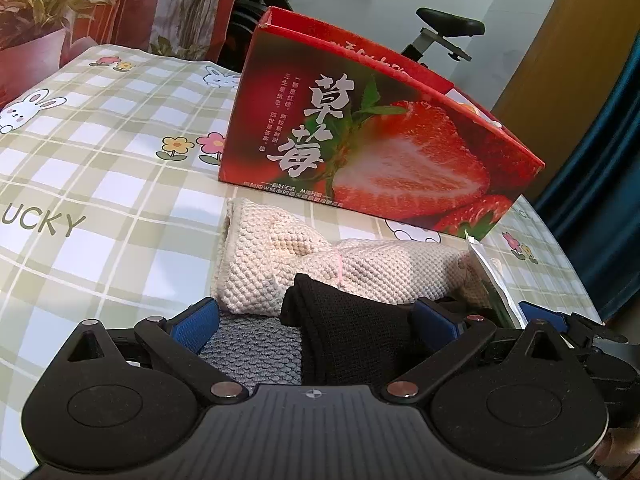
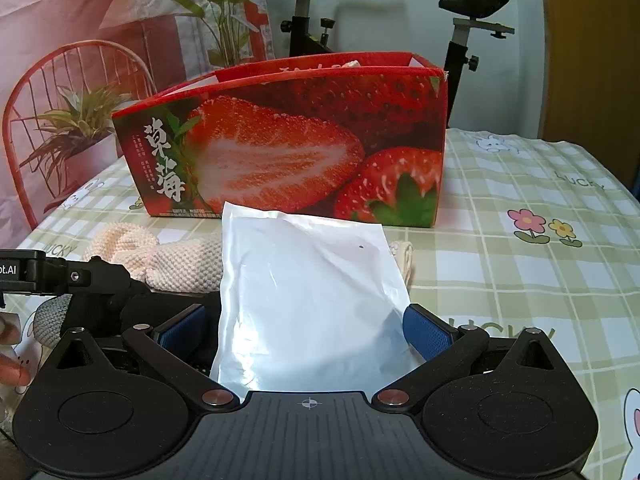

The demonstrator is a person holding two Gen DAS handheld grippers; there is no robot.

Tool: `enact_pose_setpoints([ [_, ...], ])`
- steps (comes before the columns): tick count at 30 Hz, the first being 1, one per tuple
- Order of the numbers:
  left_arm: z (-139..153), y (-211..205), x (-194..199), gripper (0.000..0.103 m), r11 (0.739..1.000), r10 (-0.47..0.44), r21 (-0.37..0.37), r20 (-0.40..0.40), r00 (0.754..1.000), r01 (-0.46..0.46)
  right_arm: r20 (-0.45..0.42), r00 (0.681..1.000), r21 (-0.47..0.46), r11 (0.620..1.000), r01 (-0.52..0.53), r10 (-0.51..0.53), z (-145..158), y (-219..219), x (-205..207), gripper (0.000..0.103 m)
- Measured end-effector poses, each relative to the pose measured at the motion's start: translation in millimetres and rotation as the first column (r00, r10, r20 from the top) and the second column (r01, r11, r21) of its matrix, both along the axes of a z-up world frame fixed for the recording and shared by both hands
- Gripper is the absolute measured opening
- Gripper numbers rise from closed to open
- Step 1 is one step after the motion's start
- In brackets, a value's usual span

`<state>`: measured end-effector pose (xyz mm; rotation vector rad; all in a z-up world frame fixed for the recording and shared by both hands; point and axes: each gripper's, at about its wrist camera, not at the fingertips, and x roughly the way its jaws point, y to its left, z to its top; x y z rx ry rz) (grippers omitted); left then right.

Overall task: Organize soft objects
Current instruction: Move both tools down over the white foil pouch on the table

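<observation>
A black cloth and a grey knitted cloth lie between the blue pads of my left gripper, which stands open. Just beyond them lies a cream knitted cloth, also visible in the right wrist view. A white plastic packet lies between the wide-apart fingers of my right gripper, tilted up over the cream cloth; its right edge touches the right pad. The red strawberry box stands open-topped behind the cloths. In the left wrist view the packet shows edge-on.
The table carries a green checked cloth with rabbits and flowers. Behind it are a red wire chair, potted plants and an exercise bike. A person's fingers hold the left gripper's body.
</observation>
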<state>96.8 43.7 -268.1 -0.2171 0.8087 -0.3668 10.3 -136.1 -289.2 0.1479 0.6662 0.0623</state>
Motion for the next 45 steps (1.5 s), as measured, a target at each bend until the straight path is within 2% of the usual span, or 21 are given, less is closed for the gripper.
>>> enact_pose_setpoints([
  [6,0,0,0,0.103,1.0,-0.003,0.003,0.003,1.0,0.003,-0.02,1.0,-0.023,1.0,-0.009,0.008,7,0,-1,0.103],
  [11,0,0,-1,0.103,1.0,-0.007,0.003,0.006,1.0,0.007,-0.017,0.999,-0.103,0.994,-0.031,0.029,21,1,-14,0.103],
  [18,2,-1,-3,0.103,1.0,-0.011,0.014,0.012,1.0,0.011,-0.013,0.999,-0.152,0.987,-0.04,0.039,32,-3,-36,0.102],
  [22,5,-3,-5,0.103,0.999,-0.015,0.033,0.019,1.0,0.014,-0.013,0.998,-0.17,0.984,-0.061,0.06,35,1,-42,0.098],
  [25,7,-6,-8,0.103,0.998,-0.021,0.061,0.039,0.999,0.019,0.009,0.999,-0.19,0.981,-0.035,0.038,39,0,-47,0.098],
  [29,11,-9,-11,0.103,0.996,-0.03,0.091,0.063,0.998,0.024,0.013,1.0,-0.156,0.987,0.03,-0.028,40,-16,-46,0.096],
  [35,20,-12,-15,0.102,0.991,-0.052,0.13,0.098,0.994,0.039,-0.074,0.997,-0.086,0.996,0.023,-0.029,23,-24,-42,0.092],
  [38,28,-13,-15,0.094,0.986,-0.068,0.157,0.122,0.99,0.049,-0.082,0.996,-0.046,0.999,0.018,-0.022,19,-27,-40,0.087],
  [39,30,-13,-14,0.092,0.986,-0.072,0.159,0.127,0.989,0.051,-0.083,0.997,-0.025,1.0,0.007,-0.009,18,-27,-38,0.084],
  [40,33,-12,-13,0.091,0.986,-0.071,0.16,0.134,0.988,0.049,-0.081,0.997,-0.005,1.0,-0.007,0.007,18,-27,-37,0.076],
  [45,41,-7,-9,0.08,0.99,-0.072,0.127,0.137,0.988,0.055,-0.062,0.997,-0.003,0.999,-0.053,0.053,19,-25,-25,0.073],
])
